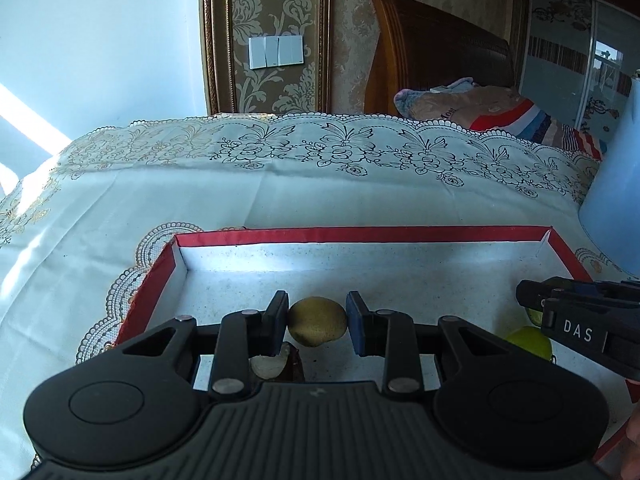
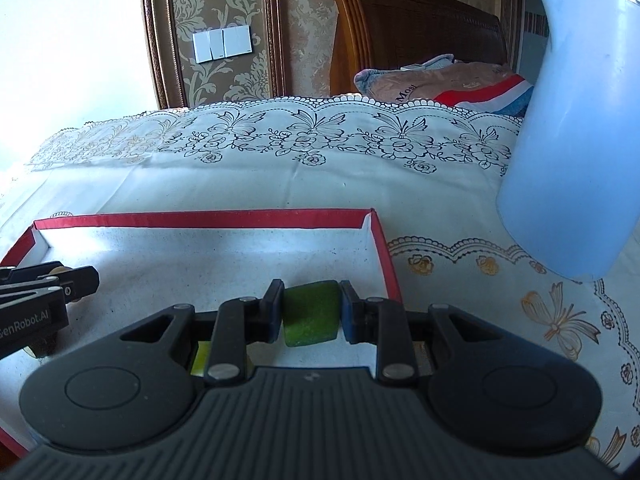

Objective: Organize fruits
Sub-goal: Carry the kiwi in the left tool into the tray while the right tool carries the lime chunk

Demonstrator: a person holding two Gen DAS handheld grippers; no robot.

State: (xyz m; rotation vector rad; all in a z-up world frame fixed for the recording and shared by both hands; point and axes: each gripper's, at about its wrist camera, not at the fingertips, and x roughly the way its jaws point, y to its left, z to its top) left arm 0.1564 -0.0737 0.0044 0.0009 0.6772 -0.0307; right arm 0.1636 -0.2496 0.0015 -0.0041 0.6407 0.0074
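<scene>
So both grippers are loaded right now and hanging over the red-rimmed box [image 1: 360, 235]. The left gripper [image 1: 317, 322] has its jaws closed most of the way onto a kiwi [image 1: 318, 321], a brownish-yellow rounded fruit pinched at its two sides. The right gripper [image 2: 311, 312] is clamped down on a chunky green fruit piece [image 2: 311, 312], blocky with flat faces, maybe a melon or avocado chunk, hard to say.

Left one sits toward the box's near-left area, right one close to the box's right wall. Already lying on the box floor: a pale fruit slice [image 1: 269, 364] just under the left jaws, and a green lime-looking fruit [image 1: 528, 342] near the right gripper [image 1: 532, 300] as seen from the left camera.

What I'd worry about: the kiwi is round and only held at two small spots, so a tilt could let it roll out and bump the pieces below. The green chunk is near the right wall, so releasing there could clip the rim and tip it out onto the lace tablecloth [image 2: 280, 172]. Also that blue kettle [image 2: 572, 152] stands right beside the box's far-right corner, easy to knock.
</scene>
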